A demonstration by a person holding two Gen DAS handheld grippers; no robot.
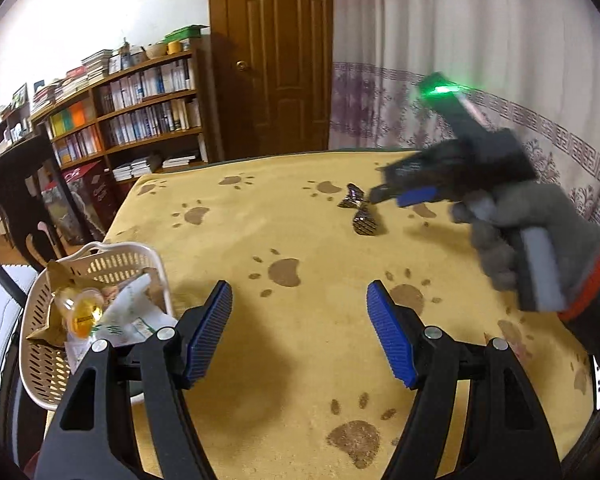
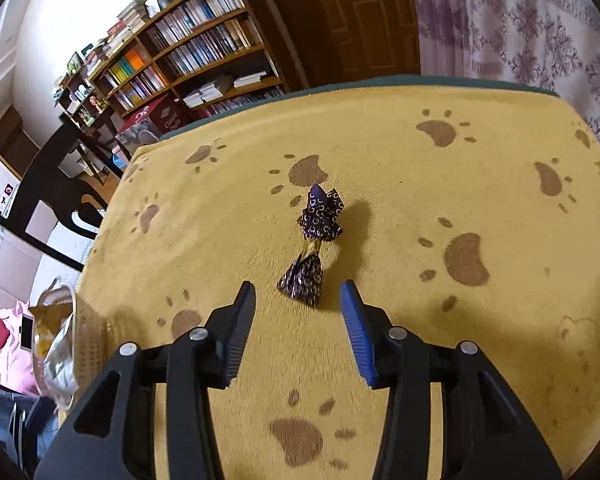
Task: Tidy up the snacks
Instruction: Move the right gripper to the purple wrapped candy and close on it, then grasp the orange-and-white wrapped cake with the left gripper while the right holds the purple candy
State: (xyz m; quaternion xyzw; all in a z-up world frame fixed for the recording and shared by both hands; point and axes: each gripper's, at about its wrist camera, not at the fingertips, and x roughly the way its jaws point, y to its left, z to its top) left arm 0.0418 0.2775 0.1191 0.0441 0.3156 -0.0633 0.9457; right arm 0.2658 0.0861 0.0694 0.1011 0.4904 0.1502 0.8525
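Snacks remaining loose number one: a dark purple foil-wrapped candy with twisted ends [image 2: 314,246] lying on the yellow paw-print surface [image 2: 480,184], just ahead of the released right claw [image 2: 298,316]. Light and crinkly, it looks best pinched at its middle. Released too, the left claw [image 1: 300,328] waits beside one white plastic lattice basket [image 1: 108,264] holding several snacks.

Home living room or study. Wooden bookcase [image 1: 140,108] packed with books, more stacked on top; panelled wooden door [image 1: 276,52] with a brass knob; purple-patterned curtain [image 1: 460,60] behind the table. Table covered by a yellow paw-print blanket [image 1: 300,240] (plush, household kind). Dark wooden chair [image 1: 24,196] at the left edge, boxed quilt [image 2: 160,120] on the floor.
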